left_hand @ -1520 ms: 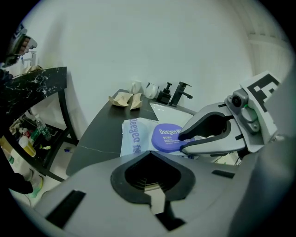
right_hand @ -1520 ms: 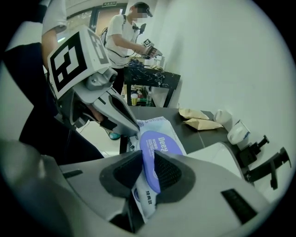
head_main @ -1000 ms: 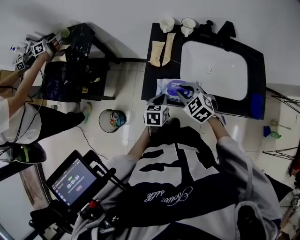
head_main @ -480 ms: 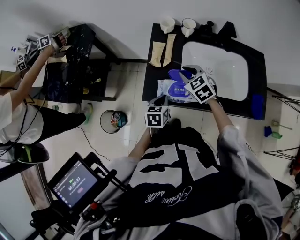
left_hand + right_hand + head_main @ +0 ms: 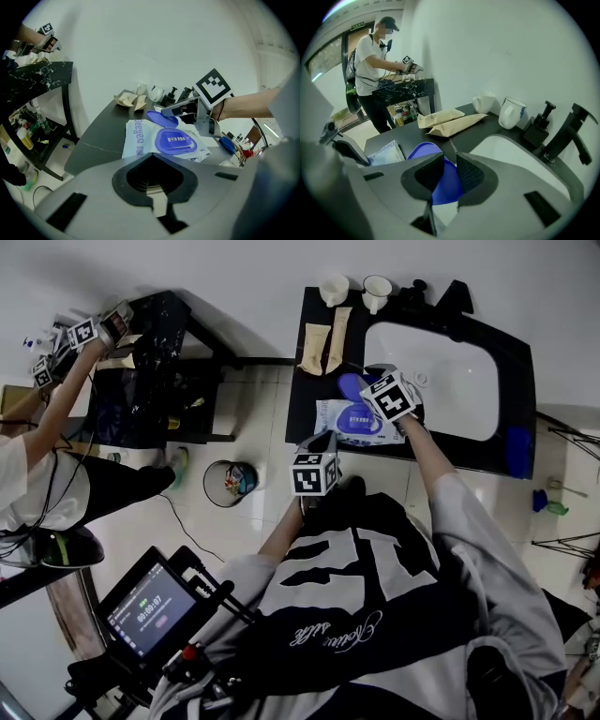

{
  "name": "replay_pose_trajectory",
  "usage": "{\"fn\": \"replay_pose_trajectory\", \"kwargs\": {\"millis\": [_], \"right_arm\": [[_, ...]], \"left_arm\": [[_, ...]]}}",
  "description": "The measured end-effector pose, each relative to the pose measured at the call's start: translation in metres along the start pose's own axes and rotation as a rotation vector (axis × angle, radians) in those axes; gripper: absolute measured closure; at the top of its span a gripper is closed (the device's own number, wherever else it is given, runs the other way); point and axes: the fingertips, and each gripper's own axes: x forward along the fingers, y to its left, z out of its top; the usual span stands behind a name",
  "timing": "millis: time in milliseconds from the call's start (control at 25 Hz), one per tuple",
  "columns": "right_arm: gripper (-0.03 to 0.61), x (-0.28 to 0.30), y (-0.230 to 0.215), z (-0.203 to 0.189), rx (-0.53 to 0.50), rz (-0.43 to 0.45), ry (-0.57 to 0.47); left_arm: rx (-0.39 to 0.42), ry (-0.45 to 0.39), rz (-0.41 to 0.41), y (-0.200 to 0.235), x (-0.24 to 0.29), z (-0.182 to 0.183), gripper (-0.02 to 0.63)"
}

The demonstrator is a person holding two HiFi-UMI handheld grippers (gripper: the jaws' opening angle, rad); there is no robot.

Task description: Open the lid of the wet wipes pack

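Note:
The white wet wipes pack (image 5: 339,418) lies on the black counter (image 5: 302,395) left of the sink. Its blue lid (image 5: 350,385) is swung up and back from the blue oval frame (image 5: 177,140). My right gripper (image 5: 370,381) is shut on that lid, whose blue plastic shows between the jaws in the right gripper view (image 5: 450,161). My left gripper (image 5: 322,439) is shut at the pack's near edge, which is hidden behind its tips (image 5: 152,157). In the left gripper view the right gripper (image 5: 174,109) holds the raised lid (image 5: 161,118) over the pack (image 5: 138,138).
A white sink basin (image 5: 441,381) fills the counter's right part, with a black faucet (image 5: 457,298) and soap pump (image 5: 412,292) behind. Two white cups (image 5: 333,287) and two tan packets (image 5: 323,338) sit at the back. A bin (image 5: 228,482) stands on the floor; another person (image 5: 37,474) works at a black shelf.
The right gripper has moved away from me toward the counter's back with the lid in it, swinging the lid further open. The left gripper has stayed in place.

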Motion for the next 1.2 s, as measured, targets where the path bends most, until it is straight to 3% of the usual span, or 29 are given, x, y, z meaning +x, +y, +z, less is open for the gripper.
{"fn": "replay_pose_trajectory", "kwargs": {"millis": [120,360,640,760,960,1040,1120,1200], "right_arm": [[0.5,-0.008,-0.001,0.004,0.052,-0.002,-0.042],[0.5,-0.058,0.012,0.027,0.17,0.002,-0.226],[0.5,-0.106,0.053,0.013,0.332,0.033,-0.362],[0.5,-0.116,0.065,0.005,0.394,0.049,-0.388],[0.51,-0.136,0.073,0.007,0.439,0.051,-0.453],[0.539,-0.145,0.072,0.009,0.473,0.04,-0.49],[0.578,-0.153,0.072,0.011,0.505,0.032,-0.525],[0.578,-0.159,0.075,0.016,0.519,0.037,-0.553]], "left_arm": [[0.002,0.0,0.0,0.0,0.0,0.001,0.615],[-0.001,0.002,-0.002,0.002,-0.002,-0.001,0.615],[-0.019,0.005,0.004,0.004,-0.002,0.003,0.615],[0.001,-0.038,-0.014,-0.002,-0.011,0.018,0.615],[0.108,-0.149,-0.066,-0.022,-0.045,0.053,0.615],[0.133,-0.203,-0.085,-0.032,-0.06,0.069,0.615],[0.133,-0.261,-0.11,-0.042,-0.074,0.086,0.615],[0.112,-0.323,-0.14,-0.052,-0.09,0.105,0.615]]}}
